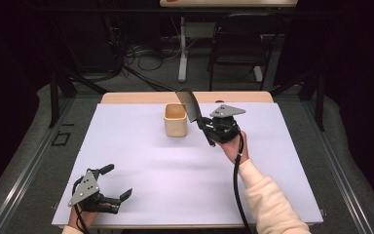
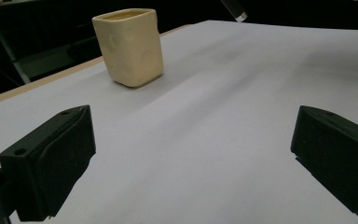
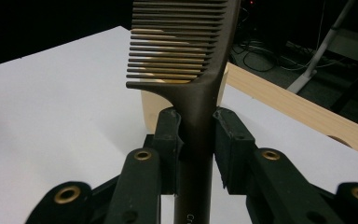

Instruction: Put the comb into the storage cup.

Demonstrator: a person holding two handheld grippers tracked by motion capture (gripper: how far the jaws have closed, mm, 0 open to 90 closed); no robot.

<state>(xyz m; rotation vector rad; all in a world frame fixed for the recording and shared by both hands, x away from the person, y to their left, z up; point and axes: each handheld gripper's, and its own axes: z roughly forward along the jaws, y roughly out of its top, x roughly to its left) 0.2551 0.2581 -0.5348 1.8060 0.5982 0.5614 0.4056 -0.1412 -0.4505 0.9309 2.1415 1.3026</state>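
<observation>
A cream square cup [image 1: 176, 120] stands upright on the white sheet [image 1: 141, 161] near the table's far middle; it also shows in the left gripper view [image 2: 129, 45]. My right gripper [image 1: 208, 127] is shut on the handle of a dark comb [image 1: 191, 106], held just right of the cup with its teeth end raised near the rim. In the right gripper view the comb [image 3: 191, 56] rises between the closed jaws, the cup [image 3: 148, 109] partly hidden behind it. My left gripper [image 1: 115, 182] rests open near the front left corner, its fingers [image 2: 51, 158] spread with nothing between them.
The wooden table edge [image 1: 126, 97] runs behind the sheet. Beyond it stand a black folding chair [image 1: 238, 48], a white table leg [image 1: 182, 48] and loose floor cables [image 1: 141, 56]. Black frame legs [image 1: 56, 92] flank the table on the left.
</observation>
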